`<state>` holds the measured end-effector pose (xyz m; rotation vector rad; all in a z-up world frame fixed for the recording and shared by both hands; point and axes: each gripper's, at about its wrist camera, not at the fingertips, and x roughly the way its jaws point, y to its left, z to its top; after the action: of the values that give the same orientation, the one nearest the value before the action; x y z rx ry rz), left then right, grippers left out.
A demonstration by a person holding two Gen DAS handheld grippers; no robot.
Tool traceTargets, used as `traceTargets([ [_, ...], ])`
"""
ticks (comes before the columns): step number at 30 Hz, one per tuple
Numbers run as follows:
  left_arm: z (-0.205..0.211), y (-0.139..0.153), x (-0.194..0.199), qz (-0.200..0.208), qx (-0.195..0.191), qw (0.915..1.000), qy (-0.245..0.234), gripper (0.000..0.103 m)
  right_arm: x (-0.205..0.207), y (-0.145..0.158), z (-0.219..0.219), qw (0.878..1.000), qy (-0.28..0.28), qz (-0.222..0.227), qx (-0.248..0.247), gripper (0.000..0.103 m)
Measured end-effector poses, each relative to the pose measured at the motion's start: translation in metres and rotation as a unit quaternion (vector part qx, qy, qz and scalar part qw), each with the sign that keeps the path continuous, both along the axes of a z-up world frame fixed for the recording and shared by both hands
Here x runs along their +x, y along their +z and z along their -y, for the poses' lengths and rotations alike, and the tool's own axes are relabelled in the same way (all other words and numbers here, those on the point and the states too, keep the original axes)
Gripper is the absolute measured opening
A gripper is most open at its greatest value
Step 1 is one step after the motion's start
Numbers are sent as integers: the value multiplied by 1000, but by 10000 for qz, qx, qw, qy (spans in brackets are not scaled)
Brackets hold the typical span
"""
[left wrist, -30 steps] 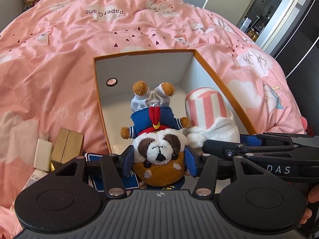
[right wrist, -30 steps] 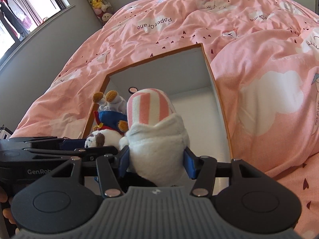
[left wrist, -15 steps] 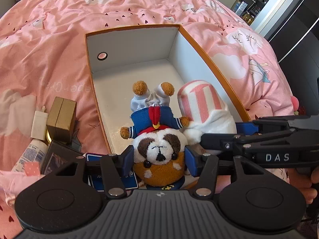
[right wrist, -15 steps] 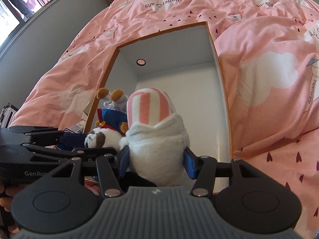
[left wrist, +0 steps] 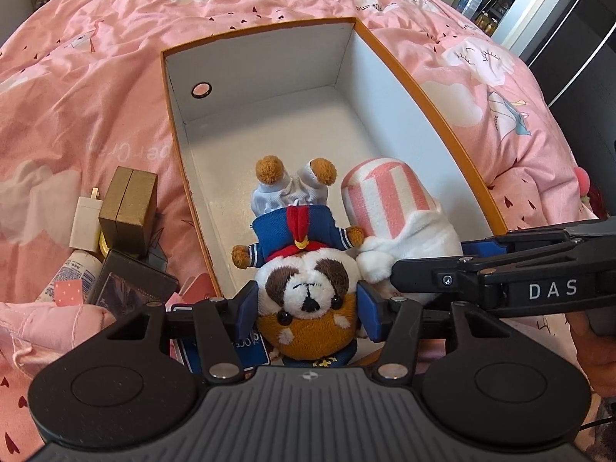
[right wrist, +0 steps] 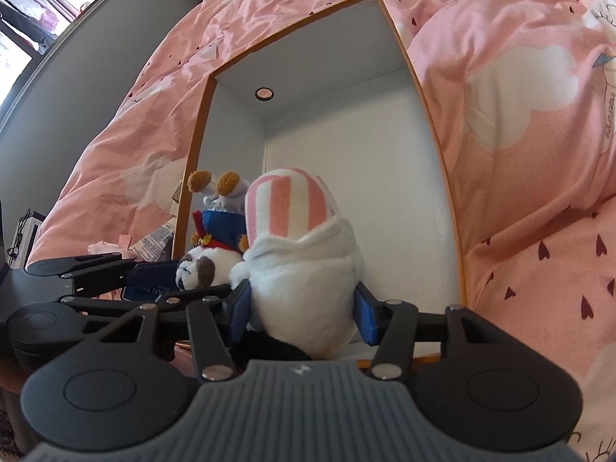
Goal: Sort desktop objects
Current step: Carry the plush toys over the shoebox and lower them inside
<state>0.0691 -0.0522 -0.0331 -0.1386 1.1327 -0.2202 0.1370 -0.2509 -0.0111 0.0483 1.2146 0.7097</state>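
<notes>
- Over the near end of the box (left wrist: 419, 92), the left gripper (left wrist: 308, 308) clamps a dog plush (left wrist: 308, 288) by its head, feet pointing toward the box's far wall.
- Beside the dog, on its right and touching it, the right gripper (right wrist: 304, 304) grips a white plush (right wrist: 304, 269) with a pink-striped end, also above the box.
- Left of the box, a gold case (left wrist: 129, 210), a charger (left wrist: 86, 223) and other small items lie on the pink quilt (left wrist: 77, 77).
</notes>
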Motion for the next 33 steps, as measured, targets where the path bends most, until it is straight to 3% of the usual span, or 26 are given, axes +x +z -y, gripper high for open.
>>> traceTargets([
  [10, -7, -2, 2, 22, -41, 9994, 343, 62, 13, 5, -14, 9993, 253, 21, -260, 56],
  [19, -6, -5, 15, -162, 54, 9993, 329, 66, 30, 6, -29, 9949, 492, -138, -871, 57],
  [25, -10, -8, 15, -220, -18, 9992, 342, 61, 27, 16, -46, 9882, 827, 59, -1288, 57],
  [28, -14, -1, 8, -125, -66, 9992, 369, 58, 29, 15, -55, 9837, 967, 86, -1516, 58],
  [33, -23, 21, -5, 210, -226, 9988, 368, 61, 31, 9, -70, 9795, 1054, 60, -1715, 58],
])
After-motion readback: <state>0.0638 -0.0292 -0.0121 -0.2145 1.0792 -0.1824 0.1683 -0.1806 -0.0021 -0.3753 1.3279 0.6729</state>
